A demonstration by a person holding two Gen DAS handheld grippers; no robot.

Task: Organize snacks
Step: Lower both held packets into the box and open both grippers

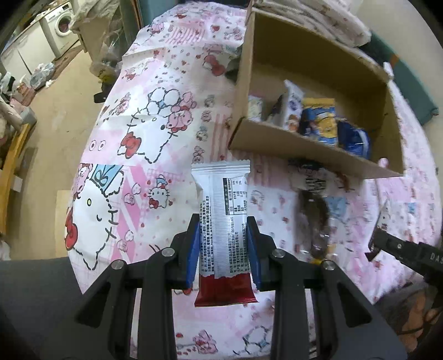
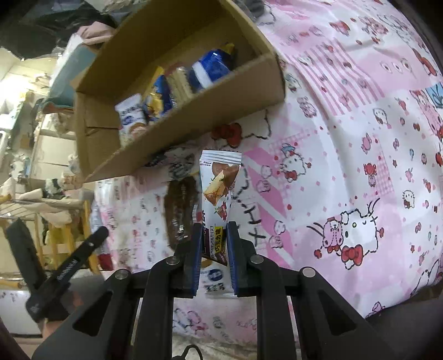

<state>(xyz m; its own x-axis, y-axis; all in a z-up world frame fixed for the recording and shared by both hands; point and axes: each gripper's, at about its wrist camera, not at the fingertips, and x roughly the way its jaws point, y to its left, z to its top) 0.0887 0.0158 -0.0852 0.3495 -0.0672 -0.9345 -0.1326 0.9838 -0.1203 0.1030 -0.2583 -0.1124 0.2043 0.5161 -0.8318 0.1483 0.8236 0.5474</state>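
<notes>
My left gripper (image 1: 223, 221) is shut on a white and dark red snack bar (image 1: 223, 210), held lengthwise above the pink cartoon-print cloth (image 1: 138, 155), its printed back facing the camera. My right gripper (image 2: 213, 228) is shut on a white chocolate-biscuit packet (image 2: 218, 182), edge-on between the blue pads. An open cardboard box (image 1: 304, 146) lies ahead of both, holding several snack packs (image 1: 318, 119). A dark brown packet (image 1: 318, 218) lies on the cloth below the box; in the right wrist view this brown packet (image 2: 180, 210) sits just left of the held packet.
The other gripper shows at each view's edge: the right one (image 1: 401, 249) and the left one (image 2: 72, 257). The cloth-covered surface drops off to a beige floor (image 1: 55, 110) at left, with a washing machine (image 1: 62, 26) and clutter beyond.
</notes>
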